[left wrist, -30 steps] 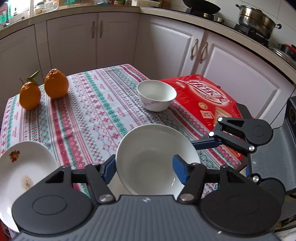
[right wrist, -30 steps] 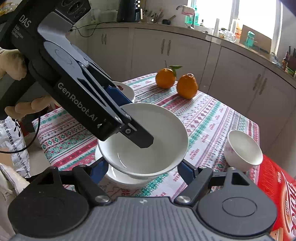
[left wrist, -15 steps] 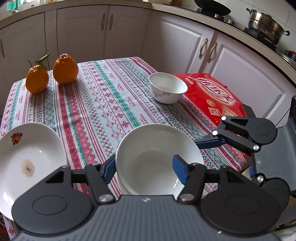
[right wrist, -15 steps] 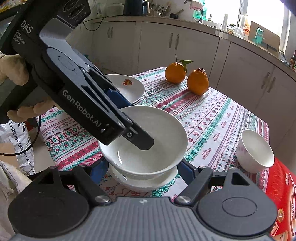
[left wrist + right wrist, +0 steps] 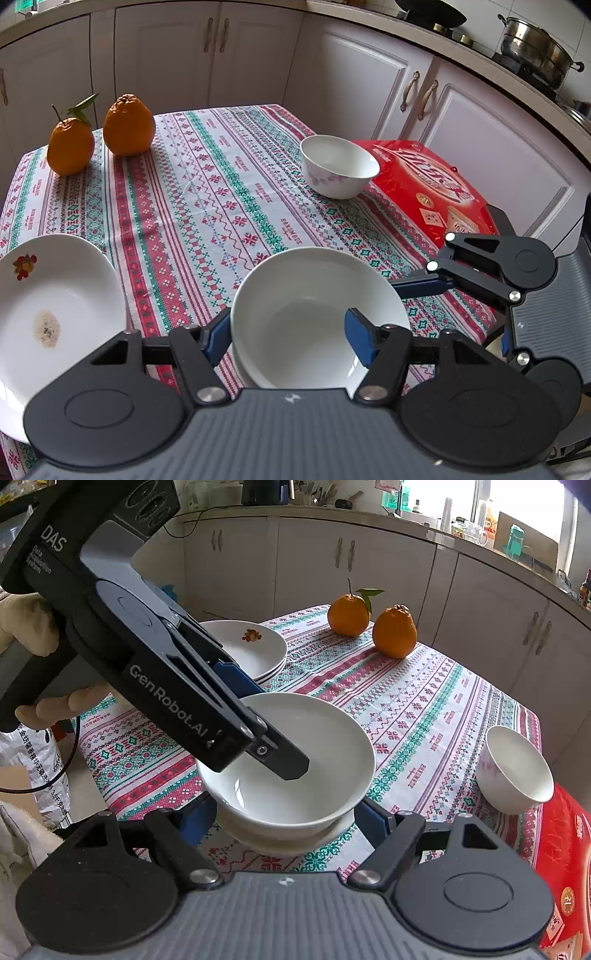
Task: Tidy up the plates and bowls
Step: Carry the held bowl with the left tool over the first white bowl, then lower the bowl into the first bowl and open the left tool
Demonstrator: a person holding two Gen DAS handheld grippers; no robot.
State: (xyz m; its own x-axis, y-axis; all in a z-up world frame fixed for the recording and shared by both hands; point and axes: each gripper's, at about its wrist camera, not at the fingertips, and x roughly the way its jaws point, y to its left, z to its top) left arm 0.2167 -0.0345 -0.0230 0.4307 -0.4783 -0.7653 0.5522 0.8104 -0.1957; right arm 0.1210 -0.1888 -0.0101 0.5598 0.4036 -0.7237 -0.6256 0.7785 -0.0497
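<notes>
Near table edge | left gripper point(image 5: 288, 334) jaws clamp bowl point(image 5: 314, 310) rim | right gripper point(image 5: 284, 821) jaws apart

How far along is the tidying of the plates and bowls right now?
Done: plates stacked. In hand: the left gripper, jaws on its rim, holds the wide bowl on another dish. Left: the small floral bowl still sits alone by the red box.
</notes>
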